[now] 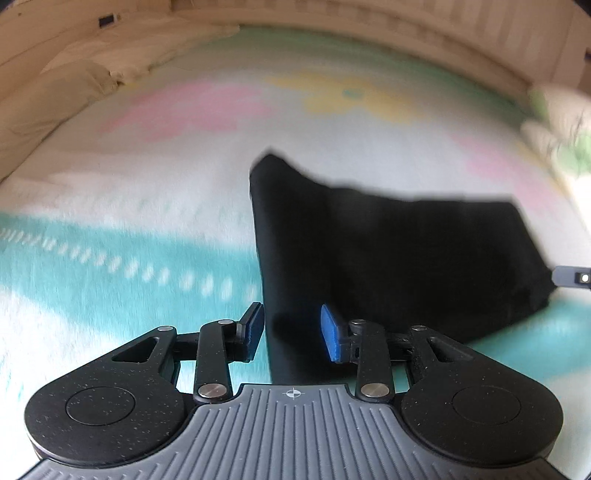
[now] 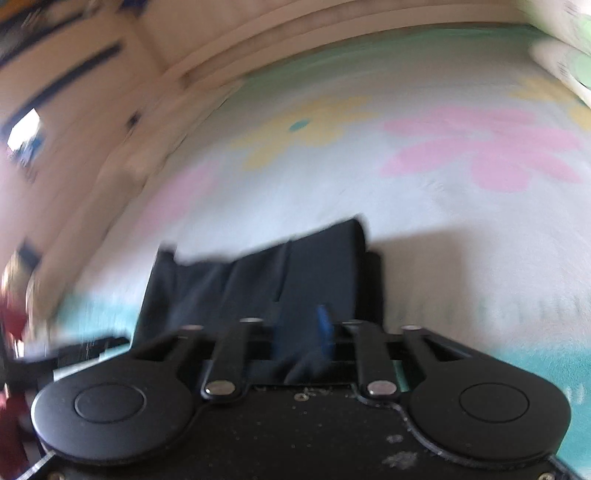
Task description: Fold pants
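- Pants, a black, soft-fabric pair [image 1: 399, 251], lie as a partly folded bundle on the pastel flower-print bed cover [image 1: 110, 206], near the front edge of the bed.
- Left tool [image 1: 293, 334]: the blue-padded fingers [image 1: 332, 338] stand apart. The near left edge of the pants runs up between them, but no pad presses the cloth. State: open, nothing gripped.
- Right tool [image 2: 301, 332]: jaws drawn close together, with a fold of dark cloth bunched between them in the right wrist view. One blue pad [image 2: 325, 328] shows against the fabric. Blur hides the contact itself; judged as closed on the pants at their near right corner.
- In the left wrist view, the tip of the right tool appears at the far right edge of the bundle.
- Step in hand (judgement): taking hold of the two near corners ahead of a fold. The right side looks secured; the left side is not yet pinched.
- Next move requires: closing the left tool on the cloth edge that sits in its gap, catching all layers, then lifting both corners together and carrying them over toward the far edge of the bundle.
- Caution: uneven lift between the two tools would skew the fold; a single-layer pinch would let the lower layers trail.
- Surroundings: a beige wooden bed frame [image 1: 406, 33] borders the far side.
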The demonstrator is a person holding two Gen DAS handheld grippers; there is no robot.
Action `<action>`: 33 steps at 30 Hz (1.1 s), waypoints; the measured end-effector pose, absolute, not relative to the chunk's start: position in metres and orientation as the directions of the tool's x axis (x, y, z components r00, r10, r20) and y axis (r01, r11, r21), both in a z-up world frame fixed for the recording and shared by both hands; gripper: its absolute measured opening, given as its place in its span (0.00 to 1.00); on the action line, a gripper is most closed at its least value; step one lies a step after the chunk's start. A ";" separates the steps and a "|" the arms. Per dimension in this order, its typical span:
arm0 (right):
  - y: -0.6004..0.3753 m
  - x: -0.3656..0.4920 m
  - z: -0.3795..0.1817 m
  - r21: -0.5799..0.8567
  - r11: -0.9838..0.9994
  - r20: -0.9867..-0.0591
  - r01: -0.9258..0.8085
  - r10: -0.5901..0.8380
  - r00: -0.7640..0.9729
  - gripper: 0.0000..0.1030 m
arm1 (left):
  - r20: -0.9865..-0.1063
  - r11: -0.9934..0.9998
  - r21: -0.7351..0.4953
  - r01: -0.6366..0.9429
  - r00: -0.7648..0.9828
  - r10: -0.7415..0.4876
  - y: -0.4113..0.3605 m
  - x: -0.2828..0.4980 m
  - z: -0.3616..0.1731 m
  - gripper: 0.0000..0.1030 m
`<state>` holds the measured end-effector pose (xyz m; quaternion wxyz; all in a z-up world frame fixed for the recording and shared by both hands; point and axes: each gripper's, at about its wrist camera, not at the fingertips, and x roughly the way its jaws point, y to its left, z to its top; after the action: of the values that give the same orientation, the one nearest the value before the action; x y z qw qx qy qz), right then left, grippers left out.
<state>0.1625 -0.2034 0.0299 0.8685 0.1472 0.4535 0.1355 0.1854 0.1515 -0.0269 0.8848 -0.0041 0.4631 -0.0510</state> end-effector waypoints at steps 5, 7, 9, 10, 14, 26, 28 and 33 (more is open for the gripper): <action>-0.200 0.162 -0.011 0.265 0.964 -0.875 -0.017 0.248 0.415 0.05 | -0.848 0.992 -0.123 0.016 0.518 -0.113 0.165 0.190 -0.043 0.33; -0.201 0.159 -0.018 0.217 0.976 -0.899 0.016 0.194 0.392 0.07 | -0.844 0.994 -0.105 0.011 0.528 -0.096 0.165 0.187 -0.032 0.32; -0.203 0.156 -0.010 0.220 0.975 -0.891 0.018 0.194 0.411 0.08 | -0.825 0.997 -0.076 0.006 0.561 -0.066 0.163 0.181 -0.019 0.32; -0.203 0.153 -0.003 0.230 0.973 -0.880 0.018 0.199 0.432 0.10 | -0.809 0.997 -0.075 0.009 0.584 -0.067 0.159 0.174 -0.011 0.32; -0.201 0.138 0.035 0.261 0.965 -0.826 0.015 0.215 0.521 0.13 | -0.757 0.998 -0.053 0.023 0.651 -0.055 0.145 0.153 0.017 0.32; -0.154 0.060 0.089 0.191 0.980 -0.730 -0.049 0.176 0.660 0.29 | -0.711 1.000 -0.023 -0.021 0.703 -0.002 0.125 0.091 0.026 0.32; -0.148 0.050 0.086 0.178 0.983 -0.737 -0.053 0.169 0.655 0.30 | -0.716 0.999 -0.022 -0.034 0.698 0.008 0.124 0.085 0.021 0.32; -0.132 0.030 0.084 0.120 0.990 -0.737 -0.071 0.136 0.662 0.32 | -0.727 0.997 0.004 -0.079 0.684 0.057 0.119 0.076 0.011 0.32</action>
<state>0.0299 -0.1321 0.0835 0.9107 0.0403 0.4072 0.0569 0.0755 0.1188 0.0108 0.9176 -0.0137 0.3955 0.0370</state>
